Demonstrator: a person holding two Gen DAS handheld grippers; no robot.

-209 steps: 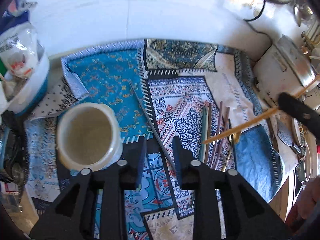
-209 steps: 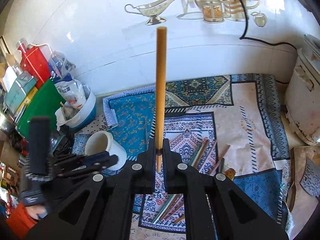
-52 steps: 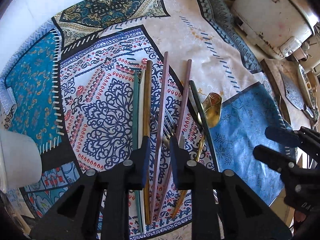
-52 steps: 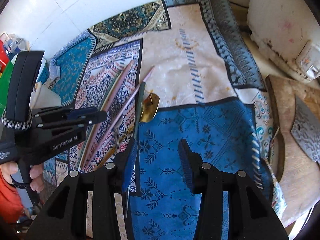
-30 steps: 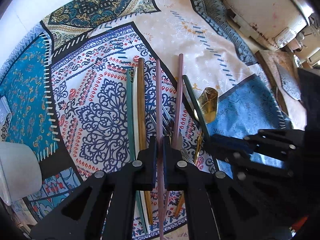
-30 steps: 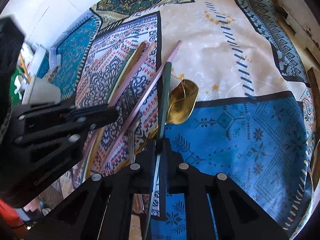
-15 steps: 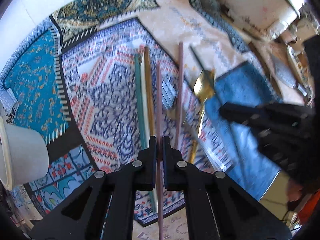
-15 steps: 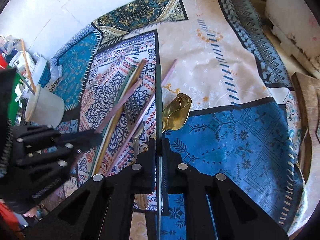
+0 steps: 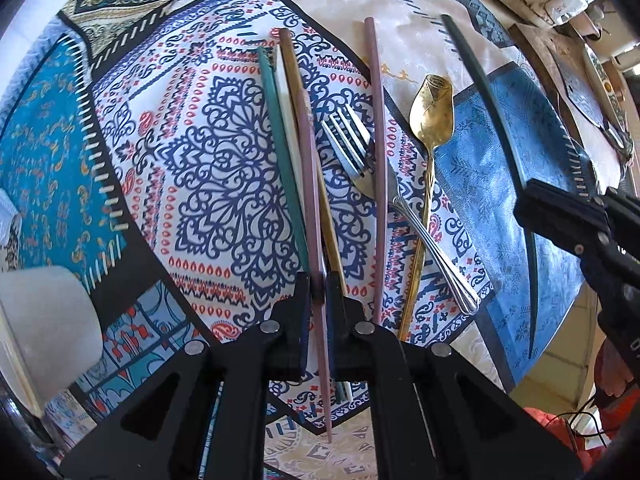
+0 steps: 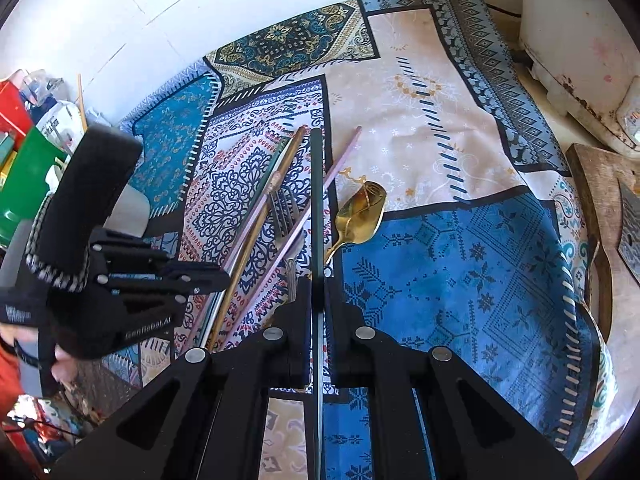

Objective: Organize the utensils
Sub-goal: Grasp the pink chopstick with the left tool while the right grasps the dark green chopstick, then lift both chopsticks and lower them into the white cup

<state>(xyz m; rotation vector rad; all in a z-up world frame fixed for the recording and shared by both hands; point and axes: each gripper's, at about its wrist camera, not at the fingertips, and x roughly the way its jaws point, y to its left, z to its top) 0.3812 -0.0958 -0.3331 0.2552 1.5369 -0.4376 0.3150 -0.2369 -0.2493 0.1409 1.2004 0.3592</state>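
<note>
Both tools clamped, each on one chopstick: left tool (image 9: 318, 296) pinched together on a mauve chopstick (image 9: 310, 184), right tool (image 10: 317, 292) pinched together on a dark green chopstick (image 10: 317, 200). Judged as the lift-and-carry step, with the white cup (image 9: 44, 320) at the near left edge of the counter as the likely holder. Best done by keeping each grip firm near the stick's middle, so neither swings on the pads. Worth raising the mauve stick straight up until clear of the pile, since the teal chopstick (image 9: 280, 148) and the tan wooden chopstick (image 9: 292, 64) lie just beside it and could be dragged along. Also wise to carry the two sticks well apart, because both are long and reach far past the pads, and to tip each one toward upright before lowering into the cup. On the patterned cloth (image 9: 224, 184), left to right: the teal stick, a pale stick touching it, the tan one, the held mauve one, a steel fork (image 9: 360, 152) with tines toward the far side, a second mauve chopstick (image 9: 378, 152) lying across the fork, then a gold spoon (image 9: 434, 112) with bowl at the far end. All slender, smooth and light; prone to slipping or rolling.
</note>
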